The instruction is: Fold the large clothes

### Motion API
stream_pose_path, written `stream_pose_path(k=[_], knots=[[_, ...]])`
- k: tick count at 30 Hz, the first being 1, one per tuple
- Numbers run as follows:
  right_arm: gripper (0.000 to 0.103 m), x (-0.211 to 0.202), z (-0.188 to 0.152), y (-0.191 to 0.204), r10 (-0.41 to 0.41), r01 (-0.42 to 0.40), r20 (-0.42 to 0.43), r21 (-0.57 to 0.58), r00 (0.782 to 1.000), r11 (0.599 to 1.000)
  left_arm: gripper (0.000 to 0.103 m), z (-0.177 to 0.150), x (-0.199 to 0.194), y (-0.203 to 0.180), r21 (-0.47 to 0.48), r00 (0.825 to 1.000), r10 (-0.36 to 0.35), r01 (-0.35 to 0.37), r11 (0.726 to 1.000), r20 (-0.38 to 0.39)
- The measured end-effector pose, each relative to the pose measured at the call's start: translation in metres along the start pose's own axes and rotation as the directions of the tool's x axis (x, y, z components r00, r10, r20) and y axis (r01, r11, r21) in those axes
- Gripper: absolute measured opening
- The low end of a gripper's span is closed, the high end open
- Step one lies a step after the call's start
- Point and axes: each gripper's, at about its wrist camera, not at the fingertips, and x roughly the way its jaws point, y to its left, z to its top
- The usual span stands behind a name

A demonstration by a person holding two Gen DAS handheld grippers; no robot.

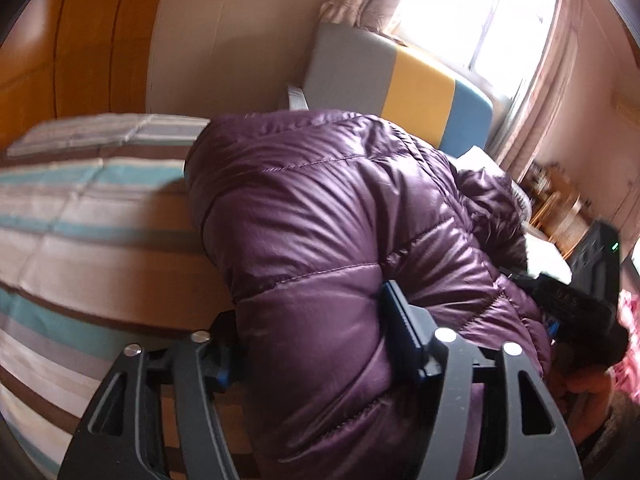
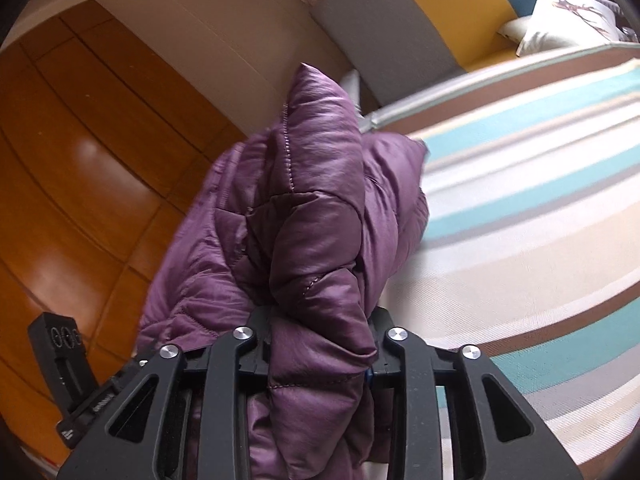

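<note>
A puffy quilted purple jacket [image 1: 320,208] fills the left wrist view, hanging bunched over the striped bed cover [image 1: 80,216]. A thick fold of it bulges between the fingers of my left gripper [image 1: 312,320], whose right pad [image 1: 404,328] presses into the fabric; the left fingertip is hidden behind the fold. In the right wrist view another bunch of the jacket [image 2: 312,216] stands up between the fingers of my right gripper [image 2: 320,320], which is shut on it. The right gripper [image 1: 572,304] also shows at the right edge of the left wrist view.
The bed has a grey, yellow and blue headboard [image 1: 400,80] under a bright window [image 1: 480,12] with curtains. A wooden wardrobe [image 2: 80,152] stands beside the bed. A white pillow [image 2: 568,16] lies by the headboard. Wooden furniture [image 1: 560,208] stands beyond the bed.
</note>
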Motion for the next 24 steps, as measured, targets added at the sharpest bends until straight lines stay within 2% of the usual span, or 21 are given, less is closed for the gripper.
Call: stream_pose_path(k=[5,7,9,10,12,14,19,22,24], knots=[[0.033,0.009,0.002,-0.009,-0.028,0.029,0.017,-0.031,0.999,0.999,0.071,-0.011,0.005,0.003,0.002,1.0,0.013,-0.013,1.0,0.025],[0.037,0.005,0.0,-0.008,-0.043,0.044,0.031,-0.038,0.999,0.998,0.073,-0.012,0.005,0.003,-0.014,0.999,0.023,-0.023,1.0,0.029],[0.04,-0.003,-0.004,-0.005,-0.057,0.059,0.046,-0.041,0.997,0.997,0.08,-0.014,0.0,0.002,-0.015,0.998,0.052,-0.052,0.999,0.045],[0.046,-0.006,-0.004,-0.004,-0.068,0.07,0.053,-0.041,0.996,0.997,0.086,-0.015,-0.004,0.001,-0.013,0.995,0.078,-0.078,0.997,0.056],[0.055,-0.013,-0.007,0.001,-0.119,0.124,0.073,-0.058,0.99,0.991,0.09,-0.018,-0.017,-0.002,-0.01,0.991,0.11,-0.11,0.994,0.079],[0.055,-0.02,-0.009,0.011,-0.139,0.148,0.095,-0.095,0.986,0.984,0.097,-0.021,-0.033,-0.004,-0.017,0.985,0.136,-0.135,0.991,0.109],[0.058,-0.045,-0.015,0.028,-0.224,0.253,0.156,-0.205,0.962,0.946,0.097,-0.029,-0.067,-0.011,-0.024,0.964,0.195,-0.194,0.981,0.181],[0.058,-0.043,-0.021,0.033,-0.277,0.31,0.16,-0.239,0.947,0.92,0.097,-0.034,-0.067,-0.022,0.05,0.951,0.242,-0.256,0.965,0.191],[0.058,-0.03,-0.019,0.031,-0.323,0.353,0.149,-0.262,0.934,0.898,0.097,-0.037,-0.051,-0.029,0.127,0.943,0.294,-0.314,0.941,0.153]])
